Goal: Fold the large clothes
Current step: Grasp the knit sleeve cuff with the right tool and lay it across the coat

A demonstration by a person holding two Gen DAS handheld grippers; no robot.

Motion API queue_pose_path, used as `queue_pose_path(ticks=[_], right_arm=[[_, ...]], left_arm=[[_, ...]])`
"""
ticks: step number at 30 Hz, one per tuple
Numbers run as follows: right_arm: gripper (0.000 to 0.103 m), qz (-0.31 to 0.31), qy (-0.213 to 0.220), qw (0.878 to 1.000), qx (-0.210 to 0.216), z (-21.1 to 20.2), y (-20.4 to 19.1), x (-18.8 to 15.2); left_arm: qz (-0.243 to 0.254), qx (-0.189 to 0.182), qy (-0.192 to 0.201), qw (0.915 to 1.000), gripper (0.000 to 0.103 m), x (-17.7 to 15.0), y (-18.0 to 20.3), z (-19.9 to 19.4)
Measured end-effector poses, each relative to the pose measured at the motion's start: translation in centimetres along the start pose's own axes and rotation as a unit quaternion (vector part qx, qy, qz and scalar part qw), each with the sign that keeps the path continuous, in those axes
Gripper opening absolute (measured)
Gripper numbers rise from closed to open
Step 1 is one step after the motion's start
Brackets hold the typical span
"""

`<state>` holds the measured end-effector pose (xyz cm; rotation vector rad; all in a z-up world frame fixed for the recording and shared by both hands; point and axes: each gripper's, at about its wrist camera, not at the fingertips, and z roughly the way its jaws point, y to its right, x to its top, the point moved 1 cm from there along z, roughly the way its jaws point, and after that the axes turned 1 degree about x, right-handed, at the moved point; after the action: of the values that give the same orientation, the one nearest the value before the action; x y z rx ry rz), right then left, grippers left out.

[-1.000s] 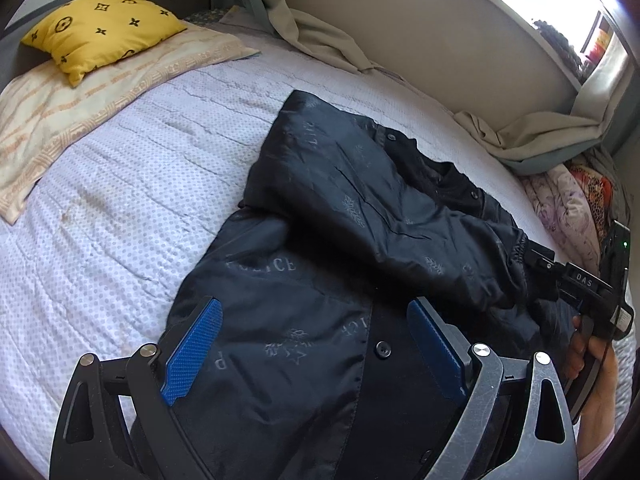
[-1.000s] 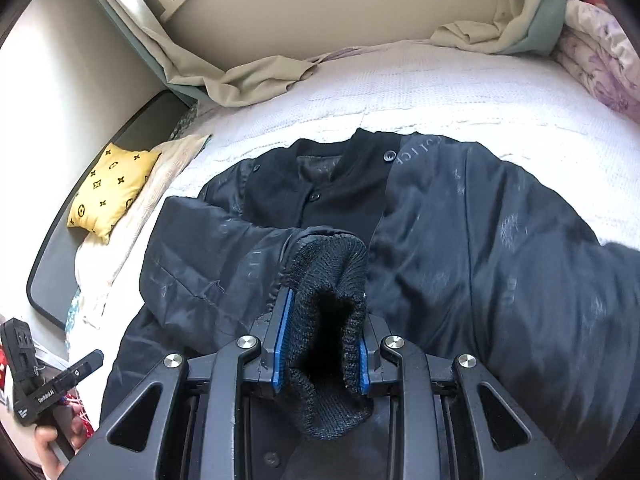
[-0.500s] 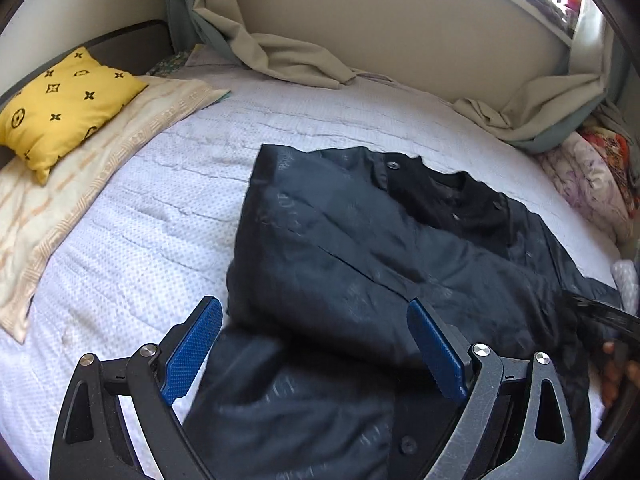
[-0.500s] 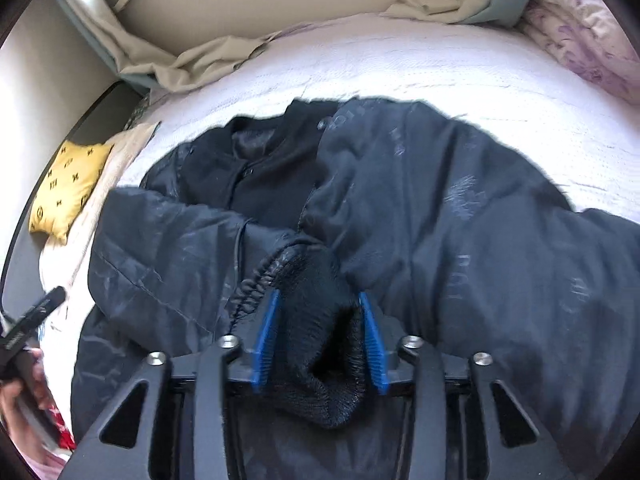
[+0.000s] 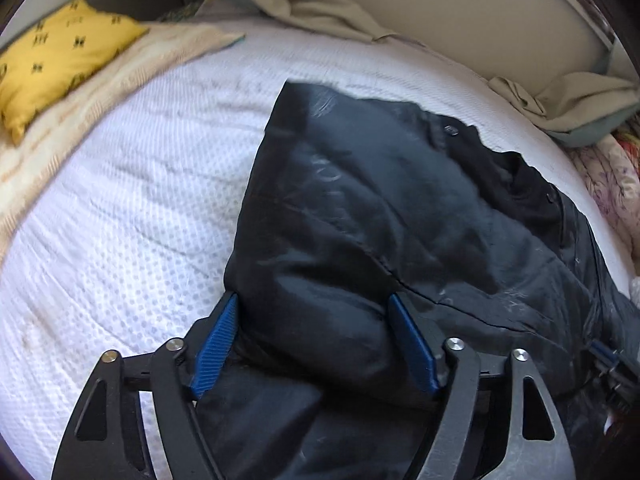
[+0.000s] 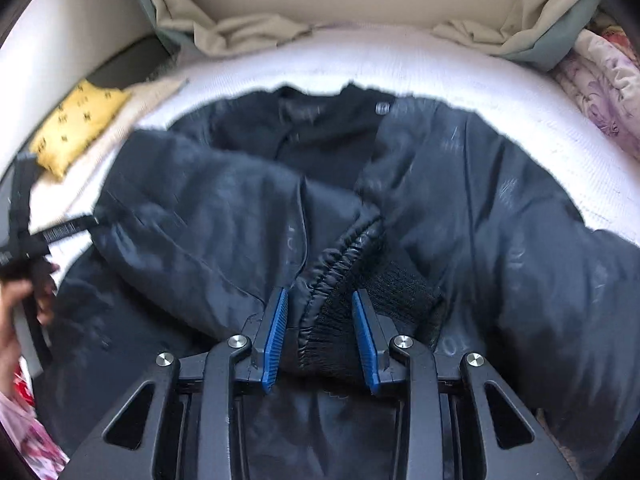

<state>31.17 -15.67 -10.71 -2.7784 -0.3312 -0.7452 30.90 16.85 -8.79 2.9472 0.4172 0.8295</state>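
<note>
Item: black jacket point(image 6: 500, 208), lying front-up on a bed point(image 5: 120, 220), collar toward the wall.

Progress, as judged from the lie of the cloth:
- One sleeve point(image 5: 340, 208) is already folded across the chest, its knit cuff point(image 6: 400, 292) resting near the middle of the body.
- The other side of the jacket is not yet folded in; the hem has not been brought up. The fold reads as early to midway.

Grippers:
- Left gripper point(image 5: 316, 344): jaws have just been closing and stand wide around the bulky folded sleeve at its shoulder-side bend; the blue pads sit against the cloth on both sides. Whether they press enough to hold it cannot be told.
- Right gripper point(image 6: 320, 340): jaws have just been closing and stand narrow, with the gathered cuff end between them. A gap shows between the pads and the cloth, so it reads as not clamped.

Materials and shapes:
- Jacket shell: smooth, slightly glossy padded fabric, tone-on-tone lettering and emblems, soft puffy creases.
- Cuff: ribbed knit, matte, joined to an elastic-gathered band of shell fabric.
- Placket: dark round snaps point(image 5: 451, 130).
- Bed cover: white, fine dotted quilted weave.
- Yellow pillow point(image 5: 60, 60): square, black printed motifs, on a cream patterned pillow.
- Beige curtain cloth point(image 6: 248, 32) bunched along the wall.
</note>
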Motion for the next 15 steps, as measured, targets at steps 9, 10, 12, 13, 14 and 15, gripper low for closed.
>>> queue_pose_path(ticks=[9,10,12,13,14,15], right_arm=[[0.030,-0.007,-0.011,1.000,-0.018,2.6,0.1,-1.4],[0.030,-0.012,-0.007,1.000,-0.021,2.8,0.1,-1.5],[0.030,-0.015,0.001,1.000,-0.023,3.1,0.1,-1.8],[0.030,-0.013,0.005,1.000,-0.022,3.2,0.2,-1.8],[0.031,-0.011,0.008,1.000,-0.021,3.3,0.3,-1.9],[0.031,-0.008,0.010,1.000,-0.019,3.3,0.4,-1.9]], left_arm=[[-0.004,0.002,-0.017,0.9999,0.088,-1.1,-0.6,2.0],[0.000,0.008,-0.013,0.9999,0.089,-1.2,-0.4,2.1],[-0.003,0.008,-0.011,0.9999,0.090,-1.2,-0.4,2.1],[-0.006,0.005,-0.010,0.9999,0.090,-1.2,-0.5,2.1],[-0.008,0.003,-0.008,0.9999,0.090,-1.2,-0.5,2.0],[-0.010,0.001,-0.006,0.9999,0.090,-1.3,-0.6,1.8]])
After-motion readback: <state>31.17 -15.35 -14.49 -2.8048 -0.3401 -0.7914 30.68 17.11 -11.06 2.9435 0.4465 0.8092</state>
